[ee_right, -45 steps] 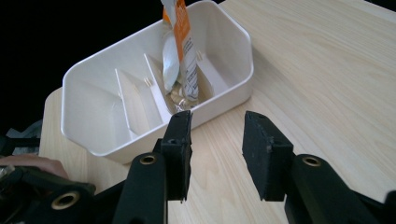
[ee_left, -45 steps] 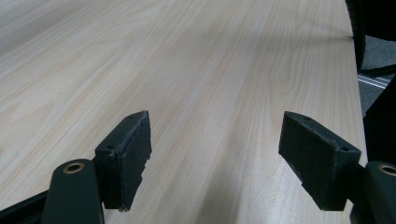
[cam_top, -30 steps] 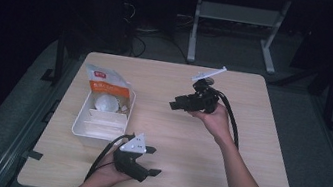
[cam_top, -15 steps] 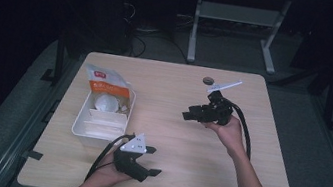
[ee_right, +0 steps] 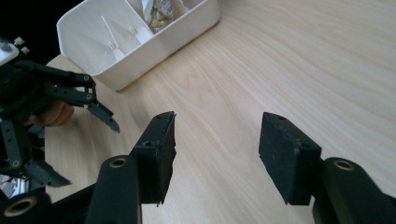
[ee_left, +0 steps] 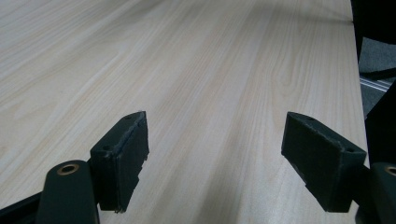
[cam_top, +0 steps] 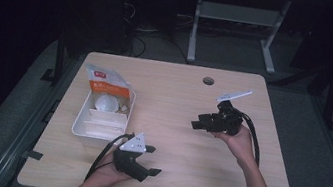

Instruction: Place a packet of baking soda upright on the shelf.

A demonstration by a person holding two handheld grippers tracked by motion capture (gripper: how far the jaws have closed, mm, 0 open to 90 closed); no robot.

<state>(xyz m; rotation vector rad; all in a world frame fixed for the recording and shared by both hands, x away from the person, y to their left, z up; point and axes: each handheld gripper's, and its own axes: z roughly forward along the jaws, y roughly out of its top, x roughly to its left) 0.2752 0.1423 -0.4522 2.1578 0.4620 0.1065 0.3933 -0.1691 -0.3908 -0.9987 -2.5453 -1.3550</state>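
High view: a wooden table (cam_top: 175, 90) carries a white tray (cam_top: 79, 128) near its left edge, with a white and orange bag (cam_top: 105, 84) leaning at the tray's far end and a pale round thing in the tray that cannot be made out. The left gripper (cam_top: 150, 159) rests low on the near part of the table, just beside the tray's near corner, jaws spread wide and empty. The right gripper (cam_top: 198, 125) hangs over the right half, well apart from the tray and pointing toward it; its jaws have just been opening — nothing lies between them. Judged from this, no item is in hand and the tray's contents sit untouched, so the picking is all ahead. Open tabletop lies between both grippers and the tray — only the tray's wall and the table's left edge limit a reach.
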